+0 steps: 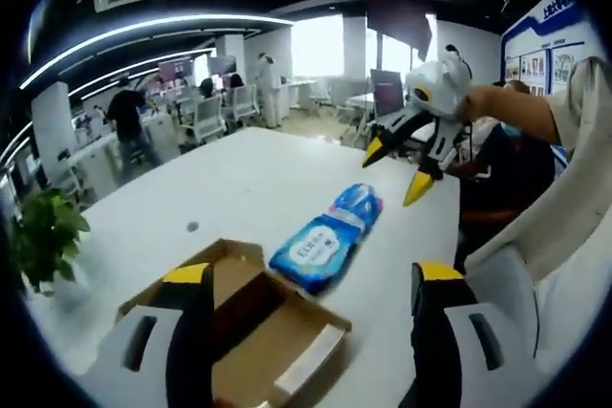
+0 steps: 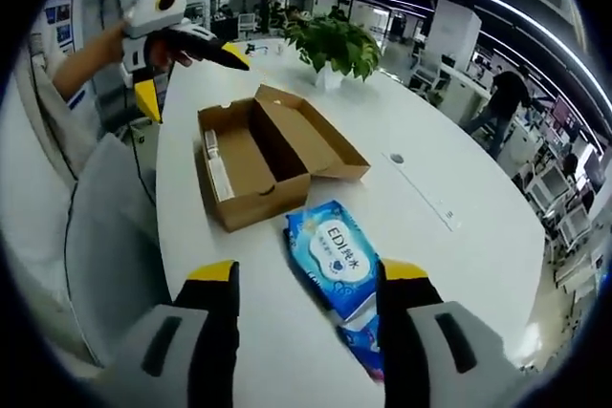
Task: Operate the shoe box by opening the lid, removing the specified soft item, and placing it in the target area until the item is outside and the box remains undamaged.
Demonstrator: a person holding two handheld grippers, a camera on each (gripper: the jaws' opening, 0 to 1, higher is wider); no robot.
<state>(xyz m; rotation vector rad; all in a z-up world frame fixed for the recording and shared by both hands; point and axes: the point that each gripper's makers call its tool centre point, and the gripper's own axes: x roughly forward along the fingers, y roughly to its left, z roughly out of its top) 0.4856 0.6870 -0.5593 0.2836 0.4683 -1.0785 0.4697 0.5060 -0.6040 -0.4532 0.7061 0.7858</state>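
While both grippers hang above white table, one cardboard shoe box lies lid-open. One blue wet-wipes pack rests on tabletop just beside box. Left gripper spread, empty; right gripper likewise. One potted plant beyond.

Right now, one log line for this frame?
shoe box: lid open | wipes pack: out, on table beside box | left gripper: open, raised | right gripper: open, raised

One open shoe box, one wipes pack, one potted plant.
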